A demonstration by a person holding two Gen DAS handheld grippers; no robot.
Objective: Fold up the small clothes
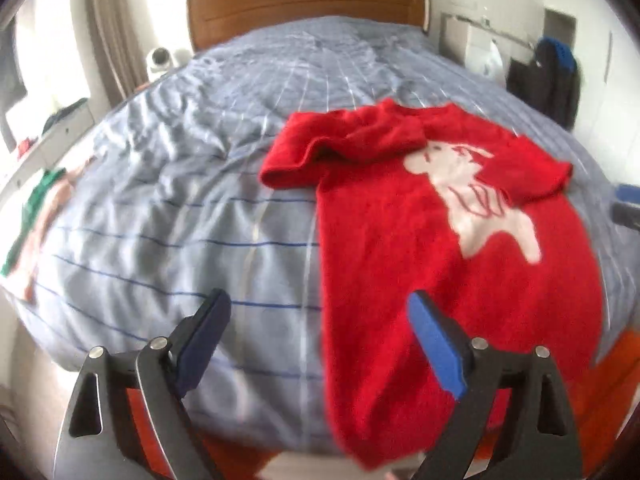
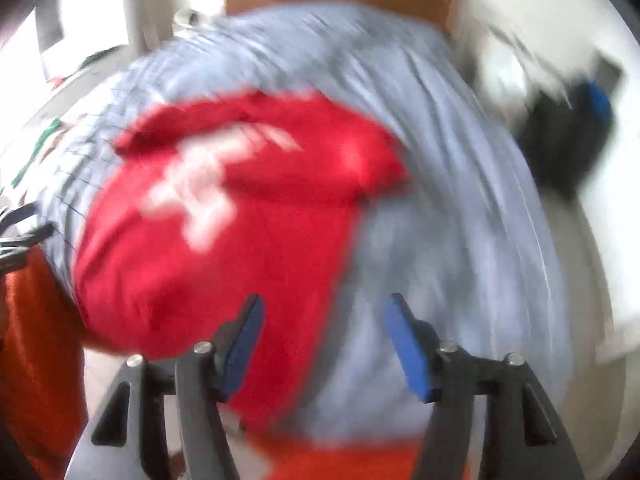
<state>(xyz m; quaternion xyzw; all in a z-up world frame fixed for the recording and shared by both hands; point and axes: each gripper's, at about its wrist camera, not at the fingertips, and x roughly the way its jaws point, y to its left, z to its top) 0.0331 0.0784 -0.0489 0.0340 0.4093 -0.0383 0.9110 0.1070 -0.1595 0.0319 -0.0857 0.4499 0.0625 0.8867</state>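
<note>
A small red sweater [image 1: 400, 240] with a white animal figure lies on the grey-blue striped bed cover [image 1: 180, 200]. Its hem hangs over the near edge of the bed, and its left sleeve is folded across the top. My left gripper [image 1: 320, 312] hovers above the sweater's left edge, jaws wide apart with nothing between the blue pads. In the blurred right wrist view the same sweater [image 2: 224, 224] fills the left middle. My right gripper [image 2: 324, 316] is open over the sweater's right edge and holds nothing.
A wooden headboard [image 1: 308, 4] stands at the far end of the bed. Green and pale clothes [image 1: 36, 216] lie at the bed's left edge. Dark clothing [image 1: 552, 80] hangs at the right wall. An orange surface [image 2: 36, 360] shows below the bed's near edge.
</note>
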